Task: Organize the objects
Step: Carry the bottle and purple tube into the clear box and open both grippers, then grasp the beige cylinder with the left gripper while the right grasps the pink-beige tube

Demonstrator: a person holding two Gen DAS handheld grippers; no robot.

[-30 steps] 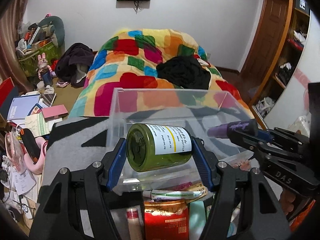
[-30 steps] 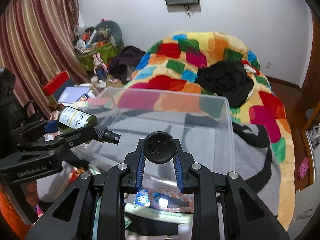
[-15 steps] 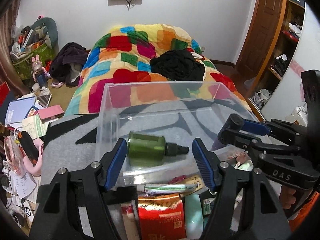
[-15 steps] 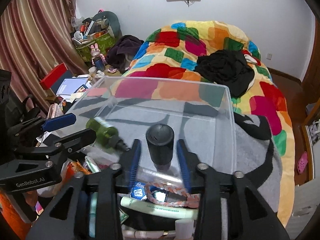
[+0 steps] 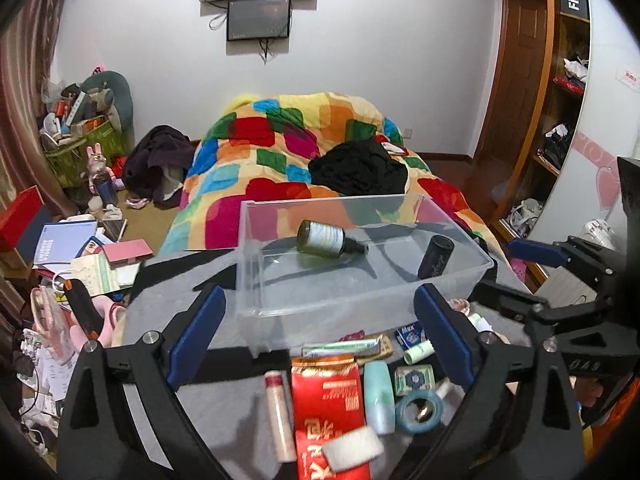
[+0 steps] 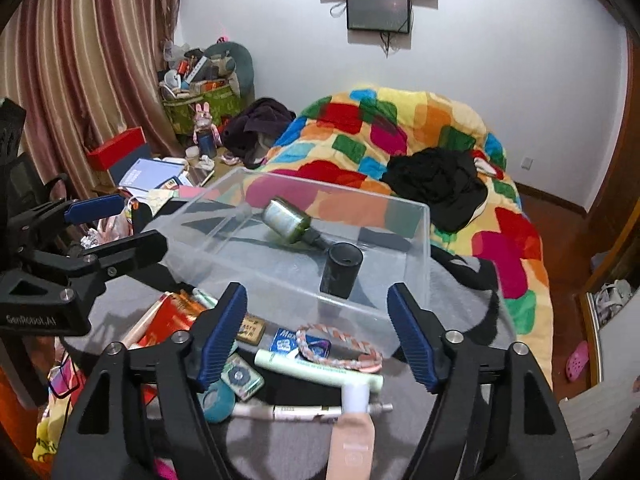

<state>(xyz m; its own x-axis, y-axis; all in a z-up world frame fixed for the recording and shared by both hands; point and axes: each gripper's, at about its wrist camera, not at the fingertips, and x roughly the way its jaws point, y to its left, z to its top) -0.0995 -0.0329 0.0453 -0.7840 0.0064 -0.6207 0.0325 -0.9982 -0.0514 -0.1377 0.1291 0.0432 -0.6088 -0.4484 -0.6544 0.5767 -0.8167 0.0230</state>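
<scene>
Two bottles [image 5: 326,238] [image 5: 436,255] inside one clear bin [image 5: 256,300]

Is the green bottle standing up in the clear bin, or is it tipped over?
Tipped over. The green bottle lies on its side on the floor of the clear bin, black cap toward the dark cylinder, free of both grippers.

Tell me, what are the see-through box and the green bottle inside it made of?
The box looks like clear, glossy hard plastic: you can see the blanket right through its walls, and its edges catch light. The green bottle lying inside it looks like dark, shiny glass or plastic, I can't tell which, with a pale paper-like label around its middle.
</scene>
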